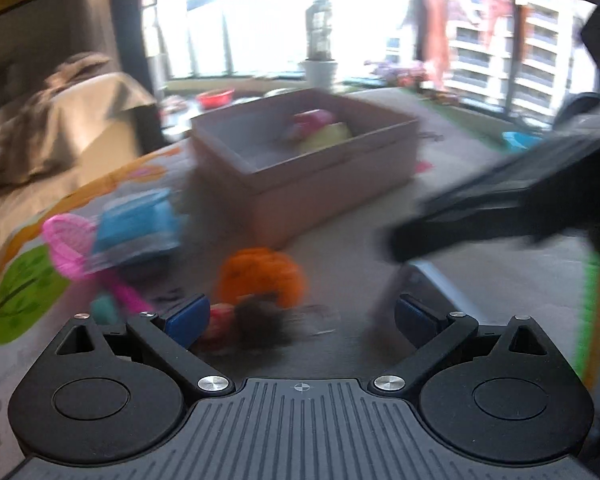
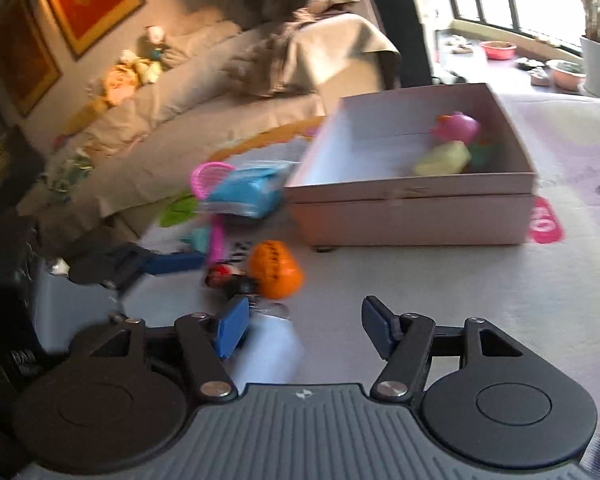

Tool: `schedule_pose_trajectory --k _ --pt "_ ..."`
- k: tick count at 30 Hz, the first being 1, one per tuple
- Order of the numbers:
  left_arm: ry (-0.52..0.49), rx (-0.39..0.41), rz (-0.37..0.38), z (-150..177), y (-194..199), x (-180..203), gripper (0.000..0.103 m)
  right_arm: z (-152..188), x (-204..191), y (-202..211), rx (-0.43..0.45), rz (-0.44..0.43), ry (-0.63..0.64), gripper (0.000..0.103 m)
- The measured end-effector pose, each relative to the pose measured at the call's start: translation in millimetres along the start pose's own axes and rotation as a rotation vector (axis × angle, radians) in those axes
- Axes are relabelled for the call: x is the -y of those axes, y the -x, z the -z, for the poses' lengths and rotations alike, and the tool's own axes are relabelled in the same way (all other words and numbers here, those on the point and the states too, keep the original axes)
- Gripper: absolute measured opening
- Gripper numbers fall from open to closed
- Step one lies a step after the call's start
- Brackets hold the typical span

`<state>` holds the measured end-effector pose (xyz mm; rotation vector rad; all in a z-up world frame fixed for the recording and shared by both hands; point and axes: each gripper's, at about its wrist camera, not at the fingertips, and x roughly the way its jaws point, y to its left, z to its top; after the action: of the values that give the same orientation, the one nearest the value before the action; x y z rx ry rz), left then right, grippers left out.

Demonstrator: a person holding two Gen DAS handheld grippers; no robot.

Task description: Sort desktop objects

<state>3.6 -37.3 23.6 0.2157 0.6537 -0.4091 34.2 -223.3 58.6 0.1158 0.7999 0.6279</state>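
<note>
An open pinkish box stands on the mat and holds a pink toy and a yellow one. In front of it lie an orange ball and a small dark-haired figure. My left gripper is open just before the figure, with nothing between its pads. My right gripper is open too. A pale blurred object lies by its left pad, and the pads do not press on it. A dark blurred finger of the right gripper reaches in from the right.
Left of the box lie a blue pack, a pink racket toy and a small teal piece. A sofa runs along the left. Windows and plant pots stand behind.
</note>
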Motion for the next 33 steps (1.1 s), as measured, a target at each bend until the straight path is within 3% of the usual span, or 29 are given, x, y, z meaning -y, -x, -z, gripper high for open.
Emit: schedule_pose_trajectory --k 2,7,12,17,18,23,25,28,33 --pt "-0.045 0.026 0.005 -1.0 4.8 9.5 0.101 -2.5 -0.5 -1.3 0.024 0.041 0.015 0.065" --pt "-0.028 -0.019 -0.167 0.6 -8.6 -1.8 0.101 2.0 12.8 2.8 0.035 0.057 -0.027 0.073" --pt "-0.013 -0.071 -0.284 6.5 -17.2 -24.8 0.101 26.6 13.4 -1.2 -0.039 0.054 0.01 0.078" --pt "-0.026 -0.093 -0.406 4.9 -12.8 -47.8 0.101 45.2 11.6 -0.6 -0.06 0.154 0.115 0.078" --pt "-0.014 -0.086 -0.402 3.2 -11.1 -49.2 0.101 45.9 13.5 -0.1 -0.048 0.202 0.13 0.079" --pt "0.014 -0.027 -0.206 -9.0 -8.6 -34.2 0.101 42.0 27.3 -4.7 0.009 0.386 0.146 0.084" --pt "0.003 -0.023 -0.182 -14.5 -20.3 -25.5 0.101 38.2 33.2 -4.4 0.029 0.435 0.132 0.084" --pt "0.011 -0.036 -0.147 -17.8 -36.3 -17.1 0.101 34.7 44.5 0.9 0.047 0.421 0.081 0.084" --pt "0.041 -0.084 -0.025 -11.1 -46.3 -7.4 0.101 34.7 57.6 3.6 0.067 0.434 0.015 0.088"
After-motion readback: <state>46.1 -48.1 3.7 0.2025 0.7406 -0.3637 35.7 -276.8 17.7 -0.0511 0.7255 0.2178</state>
